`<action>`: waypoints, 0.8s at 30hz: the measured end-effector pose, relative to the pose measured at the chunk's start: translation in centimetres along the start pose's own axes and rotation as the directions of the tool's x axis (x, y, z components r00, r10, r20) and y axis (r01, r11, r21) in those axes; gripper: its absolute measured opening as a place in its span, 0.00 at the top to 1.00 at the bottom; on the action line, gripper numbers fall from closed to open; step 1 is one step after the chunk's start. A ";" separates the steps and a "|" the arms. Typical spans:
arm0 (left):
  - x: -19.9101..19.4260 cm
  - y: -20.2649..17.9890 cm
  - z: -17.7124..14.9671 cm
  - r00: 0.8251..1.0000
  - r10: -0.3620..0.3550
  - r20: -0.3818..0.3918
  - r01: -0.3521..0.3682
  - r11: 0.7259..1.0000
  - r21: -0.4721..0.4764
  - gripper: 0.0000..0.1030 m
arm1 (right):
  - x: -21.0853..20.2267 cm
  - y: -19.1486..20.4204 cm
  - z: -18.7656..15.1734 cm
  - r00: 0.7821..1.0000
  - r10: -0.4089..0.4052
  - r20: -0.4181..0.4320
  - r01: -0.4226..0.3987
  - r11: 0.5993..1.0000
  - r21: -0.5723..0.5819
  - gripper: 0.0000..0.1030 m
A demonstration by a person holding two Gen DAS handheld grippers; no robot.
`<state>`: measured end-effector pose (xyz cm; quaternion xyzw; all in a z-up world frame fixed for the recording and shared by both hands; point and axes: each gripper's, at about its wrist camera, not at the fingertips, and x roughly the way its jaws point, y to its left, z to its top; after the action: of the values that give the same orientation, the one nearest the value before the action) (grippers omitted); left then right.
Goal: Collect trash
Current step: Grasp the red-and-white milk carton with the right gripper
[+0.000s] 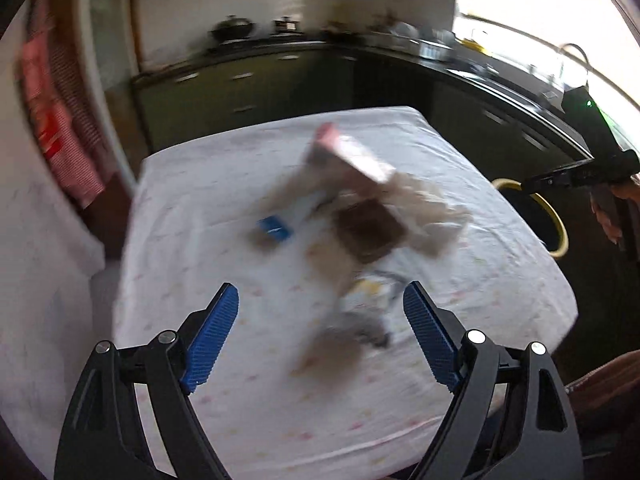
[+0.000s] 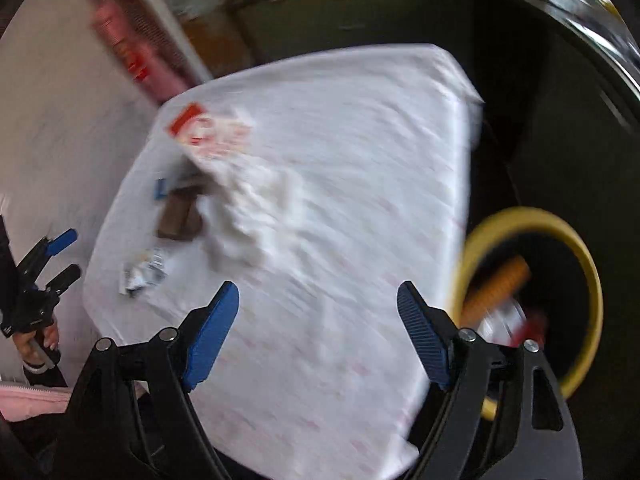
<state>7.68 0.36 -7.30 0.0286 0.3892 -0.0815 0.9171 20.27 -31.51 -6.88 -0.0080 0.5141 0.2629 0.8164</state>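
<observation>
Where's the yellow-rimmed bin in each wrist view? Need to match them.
Left wrist: the yellow-rimmed bin shows only as a sliver of rim at the right edge, past the table's right side and below the right gripper.
Right wrist: the bin is large at lower right, beside the table's right edge, with trash inside.
Shared landmark: the brown packet on the white tablecloth.
</observation>
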 end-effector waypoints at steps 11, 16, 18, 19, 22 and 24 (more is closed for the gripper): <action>-0.3 4.0 -2.1 1.000 0.014 -0.004 -0.014 0.997 -0.073 0.18 | 6.3 10.7 8.0 1.000 0.017 -0.005 -0.018 0.872 -0.490 0.25; 0.1 4.5 -2.3 1.000 0.012 -0.012 -0.013 0.996 -0.084 0.18 | 10.3 10.8 10.4 0.998 -0.034 -0.048 0.002 0.835 -0.551 0.25; 0.3 4.8 -2.4 1.000 0.013 -0.017 -0.015 0.995 -0.095 0.18 | 11.3 10.6 11.0 0.996 -0.043 -0.072 -0.005 0.829 -0.559 0.26; 0.4 5.0 -2.5 1.000 0.015 -0.020 -0.017 0.995 -0.100 0.18 | 11.9 10.5 11.3 0.995 -0.047 -0.084 -0.008 0.826 -0.563 0.26; 0.6 5.3 -2.6 1.000 0.014 -0.026 -0.017 0.994 -0.107 0.18 | 13.2 10.5 11.9 0.993 -0.047 -0.111 -0.025 0.821 -0.570 0.28; 0.7 5.5 -2.7 0.999 0.017 -0.029 -0.020 0.994 -0.109 0.18 | 13.9 10.5 12.1 0.991 -0.045 -0.130 -0.037 0.820 -0.571 0.31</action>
<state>7.22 6.04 -9.75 -0.0167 0.4057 -0.0510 0.9124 30.36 -13.16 -10.22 -0.2718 0.4663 0.4021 0.7396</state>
